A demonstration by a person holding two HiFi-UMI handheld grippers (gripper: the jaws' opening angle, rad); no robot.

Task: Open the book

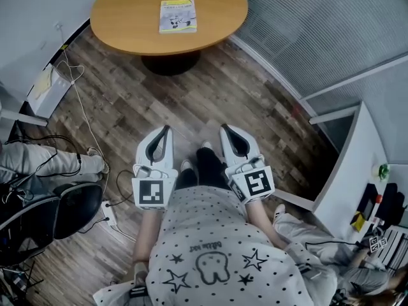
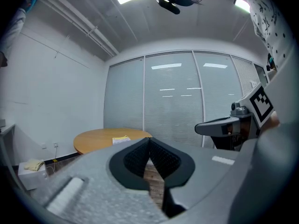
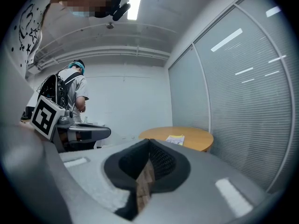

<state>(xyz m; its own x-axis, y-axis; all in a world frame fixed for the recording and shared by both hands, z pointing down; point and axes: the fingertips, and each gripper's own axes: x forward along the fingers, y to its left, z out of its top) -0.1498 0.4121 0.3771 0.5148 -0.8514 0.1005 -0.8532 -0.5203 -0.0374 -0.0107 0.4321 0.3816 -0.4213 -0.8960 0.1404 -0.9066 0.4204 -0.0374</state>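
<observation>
Wooden worktop [image 1: 127, 36] well ahead carries book [image 1: 178, 15], long axis pointing away; left gripper [image 1: 167, 130] marginally nearer than right gripper [image 1: 224, 129], both pressed together, empty

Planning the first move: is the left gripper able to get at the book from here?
Probably not yet. The left gripper, shut, is at the person's waist; the book lies on the round table across the floor. Nothing blocks the way.

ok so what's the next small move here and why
Probably step toward the table: the book lies closed on it, far ahead of the left hand-held gripper and right hand-held gripper, both shut and empty.
</observation>
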